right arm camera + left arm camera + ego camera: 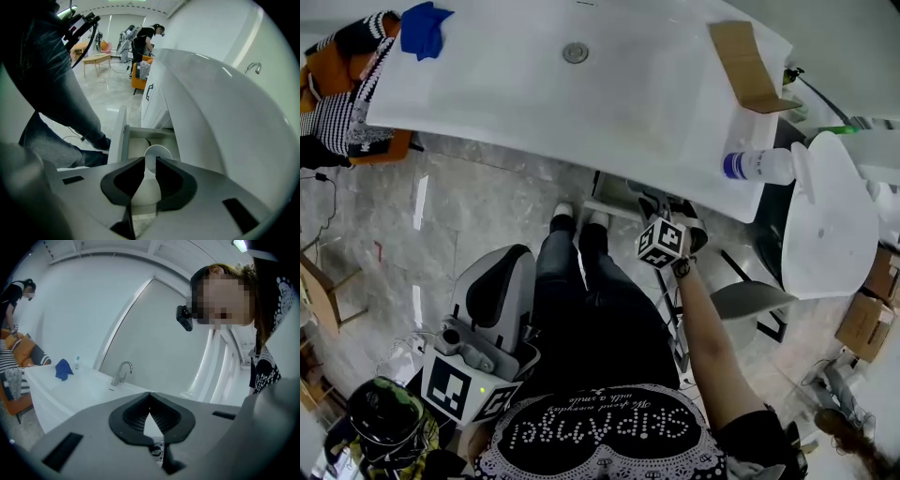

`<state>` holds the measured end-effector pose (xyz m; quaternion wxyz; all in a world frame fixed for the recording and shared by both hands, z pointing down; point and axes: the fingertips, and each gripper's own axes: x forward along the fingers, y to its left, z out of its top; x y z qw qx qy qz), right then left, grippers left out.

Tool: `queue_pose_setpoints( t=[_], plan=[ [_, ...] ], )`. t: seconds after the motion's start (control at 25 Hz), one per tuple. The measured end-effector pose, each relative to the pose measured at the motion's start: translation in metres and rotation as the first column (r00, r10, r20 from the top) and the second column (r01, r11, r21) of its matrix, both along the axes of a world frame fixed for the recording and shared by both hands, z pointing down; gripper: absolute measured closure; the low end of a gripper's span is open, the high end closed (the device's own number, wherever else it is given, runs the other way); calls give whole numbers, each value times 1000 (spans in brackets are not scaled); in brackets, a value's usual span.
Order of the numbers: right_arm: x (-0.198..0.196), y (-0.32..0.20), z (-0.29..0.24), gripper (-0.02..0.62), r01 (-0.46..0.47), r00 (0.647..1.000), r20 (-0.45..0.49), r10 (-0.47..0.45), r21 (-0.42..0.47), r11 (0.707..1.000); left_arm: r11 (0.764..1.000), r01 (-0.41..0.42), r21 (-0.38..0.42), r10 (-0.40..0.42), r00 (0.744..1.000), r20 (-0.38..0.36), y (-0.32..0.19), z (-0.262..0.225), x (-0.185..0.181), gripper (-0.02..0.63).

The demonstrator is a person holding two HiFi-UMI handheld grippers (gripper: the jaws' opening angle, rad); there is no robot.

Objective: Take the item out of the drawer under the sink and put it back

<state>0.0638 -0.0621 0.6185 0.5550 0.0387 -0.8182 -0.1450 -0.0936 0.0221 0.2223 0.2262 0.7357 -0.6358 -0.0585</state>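
**White cup gripped over the open drawer under the sink**

White and thin-walled, the cup [158, 153] sits between the jaws of the right gripper [150, 161], which are clenched on its side wall with the round rim facing away from the camera. The cup is over the inside of the open drawer [120, 133], which is pulled out from beneath the white worktop [534, 94]. The views do not show whether the cup rests on the drawer floor. In the head view the right gripper reaches in under the near edge of the worktop, its marker cube [661, 242] facing up, just to the right of the person's legs [591, 300] in dark jeans.

The left gripper [150, 394] is held low at the near left, well apart from the drawer. Its jaws are pressed together at the tips with nothing between them. It looks across the worktop toward a chrome tap [122, 371].

On the worktop, the round drain [576, 52] lies in the basin near the far middle. A blue cloth [424, 28] is bunched at the far left corner. A flat piece of brown cardboard [748, 66] lies at the right end. A clear bottle [757, 166] with a blue band lies on its side at the near right corner. A white toilet [825, 220] stands just to the right of the worktop. The floor [459, 216] is pale grey marble.
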Motion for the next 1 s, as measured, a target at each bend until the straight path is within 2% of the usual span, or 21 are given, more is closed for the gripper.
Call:
queue_pose_setpoints(
  t=[0.16,0.64,1.0],
  plan=[
    [2,1,14,523,38,998,-40,-38,-3,999,1000,4,-24,-5,1000,-1,-1,6,0,601],
    [7,-1,44,523,74,990,-123,-74,-4,997,998,33,-62,-34,999,-8,0,15,-6,601],
    [2,-4,60,523,148,975,-165,-147,-6,989,995,53,-89,-54,999,-5,0,23,-10,601]
  ],
)
